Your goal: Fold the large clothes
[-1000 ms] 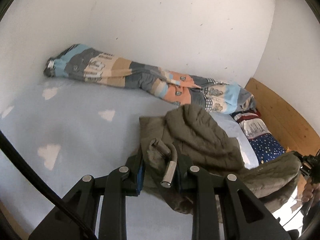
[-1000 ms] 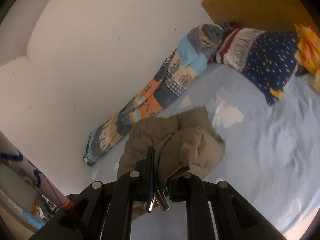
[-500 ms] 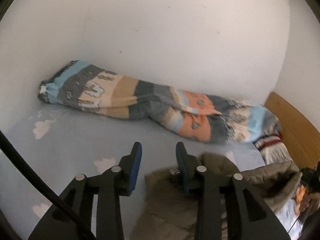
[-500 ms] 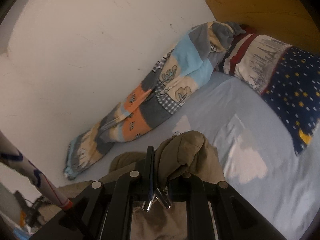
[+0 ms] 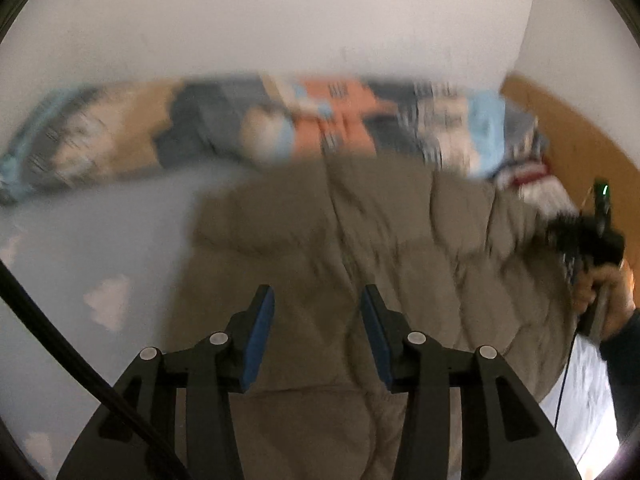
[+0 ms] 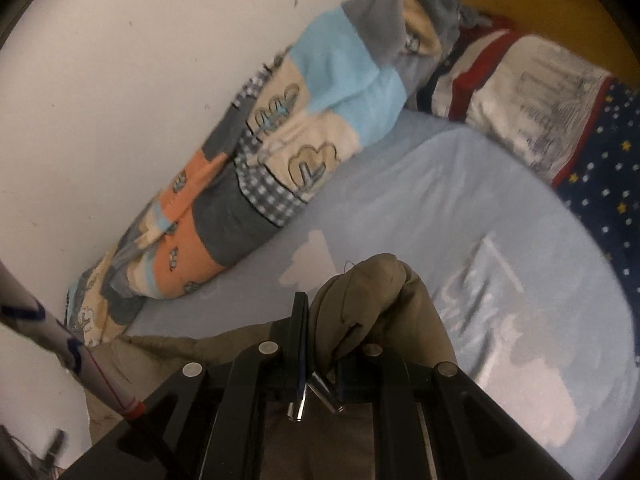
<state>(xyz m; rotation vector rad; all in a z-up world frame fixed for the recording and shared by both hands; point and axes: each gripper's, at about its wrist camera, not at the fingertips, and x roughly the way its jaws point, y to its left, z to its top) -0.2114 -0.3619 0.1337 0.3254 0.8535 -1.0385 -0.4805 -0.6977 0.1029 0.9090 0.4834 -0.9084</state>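
Released: jacket (image 5: 400, 248) off left gripper (image 5: 316, 312), opening | right gripper (image 6: 320, 344) clamps it

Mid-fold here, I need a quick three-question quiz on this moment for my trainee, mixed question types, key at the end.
1. True or false: the right gripper is clamped on a bunch of the olive jacket.
2. What lies along the wall behind the jacket? A. a patchwork blanket roll B. a row of books C. a folded towel
3. Fill in: nothing is pinched between the left gripper pads; its jaws are ____.

Key: 1 true. 2 A, the patchwork blanket roll. 3 opening, over the jacket spread on the blue sheet.
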